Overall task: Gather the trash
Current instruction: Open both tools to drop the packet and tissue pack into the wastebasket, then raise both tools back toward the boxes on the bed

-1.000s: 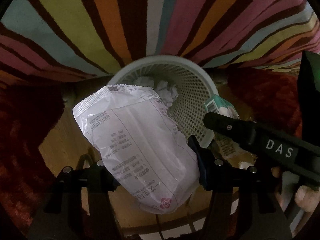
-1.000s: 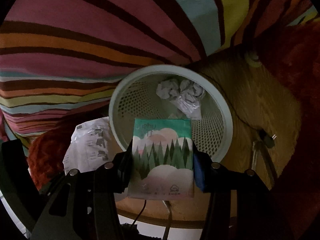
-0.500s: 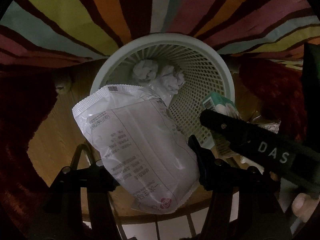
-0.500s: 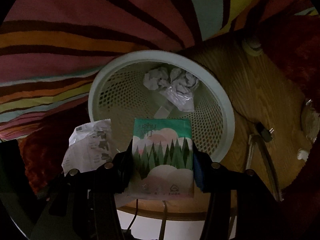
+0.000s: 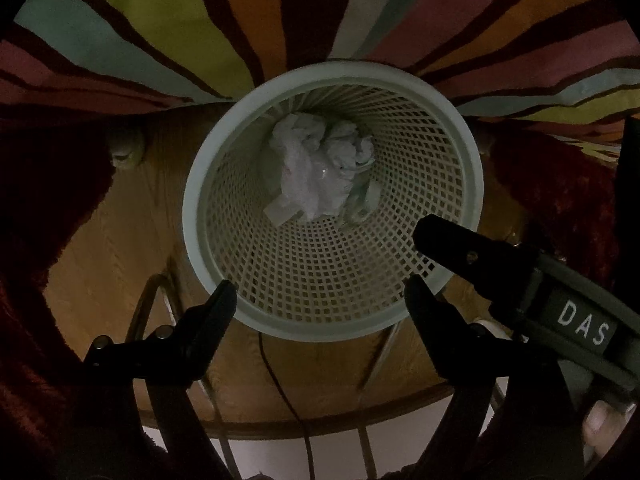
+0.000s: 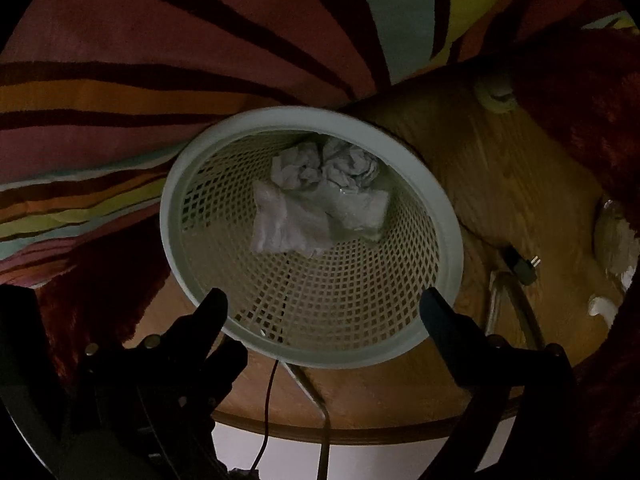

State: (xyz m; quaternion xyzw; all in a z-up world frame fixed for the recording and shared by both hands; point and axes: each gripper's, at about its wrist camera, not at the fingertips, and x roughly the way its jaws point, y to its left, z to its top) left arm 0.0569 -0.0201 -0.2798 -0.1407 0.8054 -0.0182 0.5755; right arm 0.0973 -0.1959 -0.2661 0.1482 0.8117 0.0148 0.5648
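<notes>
A pale mesh wastebasket (image 5: 192, 200) stands on a round wooden surface below both grippers. Crumpled white paper (image 5: 320, 148) and a white plastic packet (image 6: 288, 224) lie at its bottom. I cannot make out the green tissue pack. My left gripper (image 5: 320, 286) hangs over the near rim, its jaws opening with nothing between them. My right gripper (image 6: 323, 297) is also above the basket's (image 6: 448, 216) near rim, jaws opening and empty. One of its fingers (image 5: 440, 236) reaches in from the right in the left wrist view.
A striped multicoloured cloth (image 5: 280, 20) lies behind the basket, with dark red fluffy fabric (image 5: 52, 200) on both sides. On the wood are a thin cable (image 5: 280, 380) and a plug (image 6: 524, 268). Metal legs (image 6: 516, 312) show near the wood's edge.
Both grippers have opened. The white packet has left the left gripper and the green pack the right one. A white packet now lies in the basket, and both grippers have sunk closer to it.
</notes>
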